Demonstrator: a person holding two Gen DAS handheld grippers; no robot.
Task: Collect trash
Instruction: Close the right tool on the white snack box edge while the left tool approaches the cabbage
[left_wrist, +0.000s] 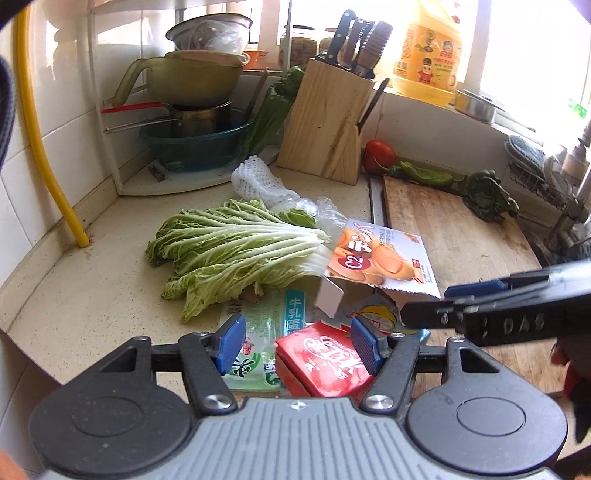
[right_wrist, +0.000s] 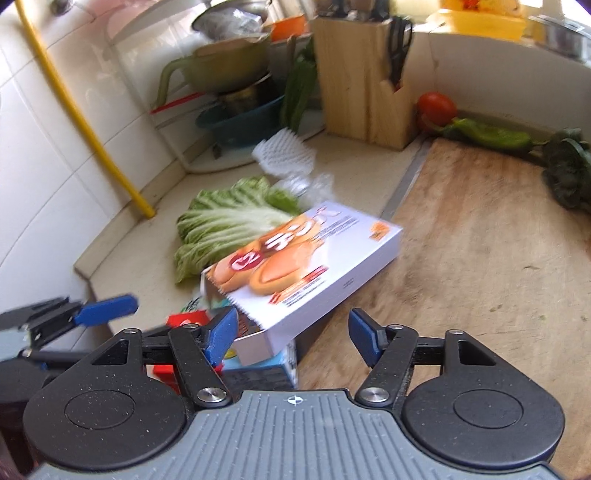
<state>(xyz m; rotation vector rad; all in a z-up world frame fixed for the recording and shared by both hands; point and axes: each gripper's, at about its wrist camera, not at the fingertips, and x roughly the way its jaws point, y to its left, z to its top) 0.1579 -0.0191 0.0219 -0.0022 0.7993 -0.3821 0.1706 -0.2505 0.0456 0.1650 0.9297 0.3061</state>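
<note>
Left gripper (left_wrist: 297, 345) wide, straddling red cardboard packet (left_wrist: 325, 363) on pale bench (left_wrist: 92, 280). Right gripper (right_wrist: 293, 338) wide over white pastry-printed carton (right_wrist: 306, 266), tilted beside wooden chopping board (right_wrist: 480, 258).

A tilted, open-ended white pastry box (right_wrist: 306, 266) rests on a red carton (left_wrist: 325, 363) beside a green wrapper (left_wrist: 258, 332).

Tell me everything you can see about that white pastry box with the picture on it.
The white pastry box is flat, rectangular cardboard, printed with golden round pastries and a red logo. Its near end flap is open. It lies tilted, its near end propped on a blue carton and other packaging, its far end toward the wooden cutting board. The napa cabbage lies beside it. Neither open gripper holds it.
</note>
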